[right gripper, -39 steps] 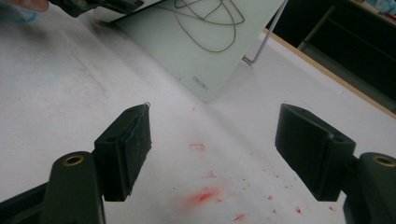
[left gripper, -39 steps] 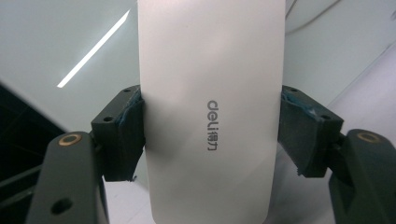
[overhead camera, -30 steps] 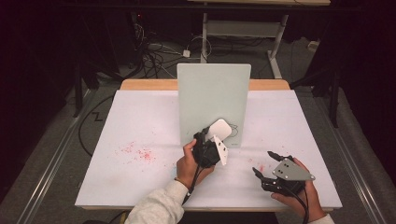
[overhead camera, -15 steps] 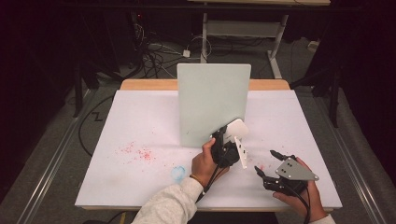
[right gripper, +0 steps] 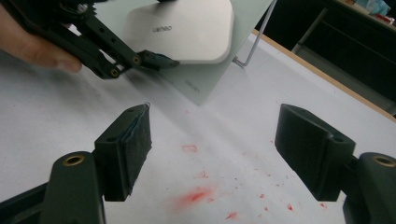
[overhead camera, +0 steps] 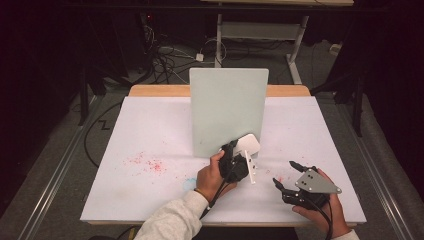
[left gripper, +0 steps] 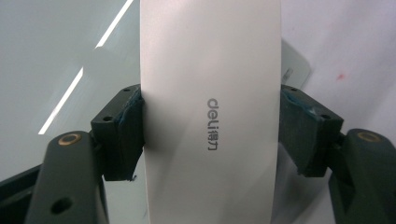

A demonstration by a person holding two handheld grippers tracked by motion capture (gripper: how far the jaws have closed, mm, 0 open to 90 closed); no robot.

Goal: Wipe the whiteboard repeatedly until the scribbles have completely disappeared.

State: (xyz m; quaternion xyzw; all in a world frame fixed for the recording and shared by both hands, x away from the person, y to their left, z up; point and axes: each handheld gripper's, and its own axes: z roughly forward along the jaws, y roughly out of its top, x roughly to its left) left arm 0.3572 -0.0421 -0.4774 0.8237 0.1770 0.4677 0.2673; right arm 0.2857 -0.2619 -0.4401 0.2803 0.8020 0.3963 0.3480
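Note:
A pale grey-green board (overhead camera: 227,110) stands upright at the middle of the white table (overhead camera: 150,125). My left gripper (overhead camera: 236,156) is shut on a white block marked "deli" (overhead camera: 248,145), held against the board's lower right corner. In the left gripper view the white block (left gripper: 210,116) sits clamped between both pads (left gripper: 128,135) with the board (left gripper: 56,56) behind it. My right gripper (overhead camera: 286,174) rests open near the front right edge, nothing between its jaws. The right gripper view looks past its open gripper (right gripper: 215,140) at the white block (right gripper: 182,32) and the board (right gripper: 205,79).
Red crumbs are scattered left of the board (overhead camera: 147,162) and under my right gripper (right gripper: 198,196). A faint blue smudge (overhead camera: 189,184) lies by the left wrist. A wire leg (right gripper: 254,44) props the board from behind. Cables and a desk frame stand beyond the table.
My left gripper has carried the white block rightward along the board's foot to its lower right corner. The blue smudge came into sight. The right gripper has hardly shifted.

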